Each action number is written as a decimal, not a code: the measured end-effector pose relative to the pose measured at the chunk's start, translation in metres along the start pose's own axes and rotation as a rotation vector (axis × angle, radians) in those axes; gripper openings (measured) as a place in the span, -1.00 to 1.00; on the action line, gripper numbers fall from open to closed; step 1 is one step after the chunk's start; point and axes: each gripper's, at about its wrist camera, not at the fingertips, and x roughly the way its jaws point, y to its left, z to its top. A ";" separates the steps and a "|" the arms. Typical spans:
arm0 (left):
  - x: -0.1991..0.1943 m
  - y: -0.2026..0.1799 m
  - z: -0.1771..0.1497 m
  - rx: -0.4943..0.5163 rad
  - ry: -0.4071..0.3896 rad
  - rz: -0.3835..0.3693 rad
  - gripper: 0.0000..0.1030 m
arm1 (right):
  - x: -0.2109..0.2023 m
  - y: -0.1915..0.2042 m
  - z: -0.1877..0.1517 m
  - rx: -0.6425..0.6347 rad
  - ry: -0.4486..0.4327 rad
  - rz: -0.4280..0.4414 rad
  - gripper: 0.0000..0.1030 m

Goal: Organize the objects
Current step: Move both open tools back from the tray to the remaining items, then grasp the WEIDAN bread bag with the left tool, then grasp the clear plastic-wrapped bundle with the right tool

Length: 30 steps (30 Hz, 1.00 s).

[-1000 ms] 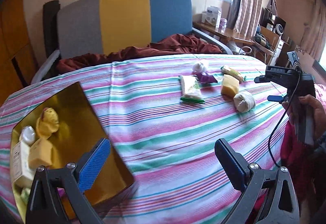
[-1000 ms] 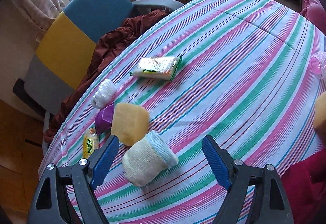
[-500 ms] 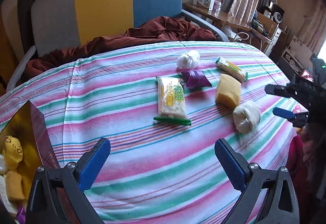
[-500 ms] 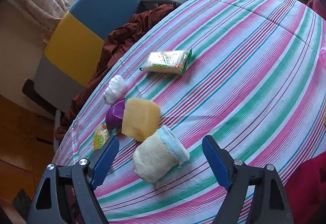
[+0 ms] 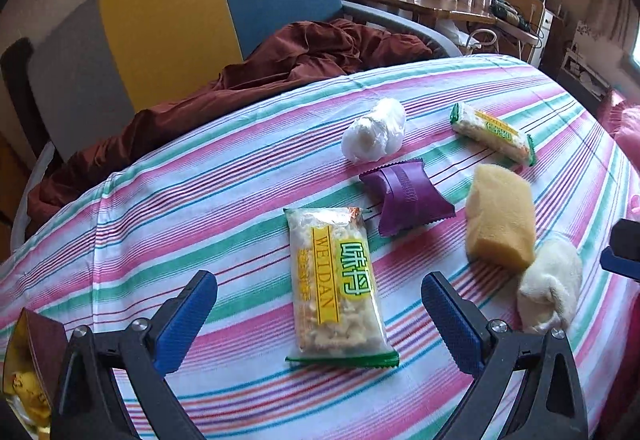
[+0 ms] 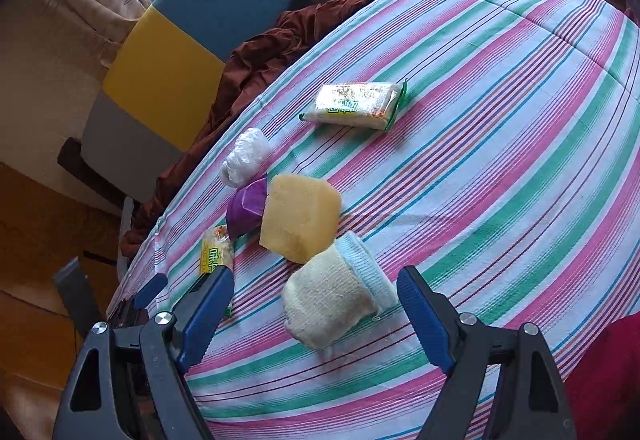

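Observation:
On the striped tablecloth (image 5: pixel 200 200) lie several items. A yellow-labelled snack pack (image 5: pixel 336 288) lies between the open jaws of my left gripper (image 5: pixel 320 314). Beyond it are a purple packet (image 5: pixel 404 200), a white plastic-wrapped ball (image 5: pixel 374 136), a second snack pack (image 5: pixel 492 132), a yellow sponge (image 5: pixel 500 218) and a rolled cream sock (image 5: pixel 550 284). My right gripper (image 6: pixel 316 304) is open, with the sock (image 6: pixel 332 292) between its jaws; the sponge (image 6: pixel 298 216) lies just past it. Both grippers are empty.
A gold box (image 5: pixel 24 368) holding yellow items sits at the lower left edge. A blue, yellow and grey chair (image 5: pixel 200 20) with a dark red cloth (image 5: pixel 280 68) stands behind the table. A wooden desk (image 5: pixel 440 8) with clutter is at the back right.
My left gripper has swung right and closer, from the gold box to the snack pack. My right gripper has closed in on the sock. Both stayed open.

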 end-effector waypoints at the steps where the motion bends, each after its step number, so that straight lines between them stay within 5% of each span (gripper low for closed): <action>1: 0.008 0.001 0.002 -0.001 0.013 0.004 0.99 | 0.001 0.000 0.000 -0.002 0.004 -0.001 0.65; 6: 0.037 0.014 0.001 -0.064 0.077 -0.011 0.61 | 0.003 0.001 0.000 -0.006 0.012 -0.008 0.65; 8: 0.030 0.019 -0.003 -0.093 0.044 -0.012 0.00 | 0.004 0.000 0.000 -0.005 0.014 -0.011 0.65; 9: 0.025 0.021 -0.007 -0.103 0.034 -0.008 -0.12 | 0.004 0.001 0.000 -0.008 0.016 -0.014 0.65; 12: 0.011 0.025 -0.025 -0.181 0.035 -0.054 -0.16 | 0.006 0.002 -0.001 -0.019 0.020 -0.025 0.65; 20: -0.044 -0.003 -0.102 -0.185 -0.005 -0.059 -0.16 | 0.010 0.015 -0.004 -0.093 0.030 -0.080 0.65; 30: -0.059 0.003 -0.127 -0.173 -0.041 -0.083 -0.15 | 0.061 0.111 0.037 -0.464 0.033 -0.166 0.65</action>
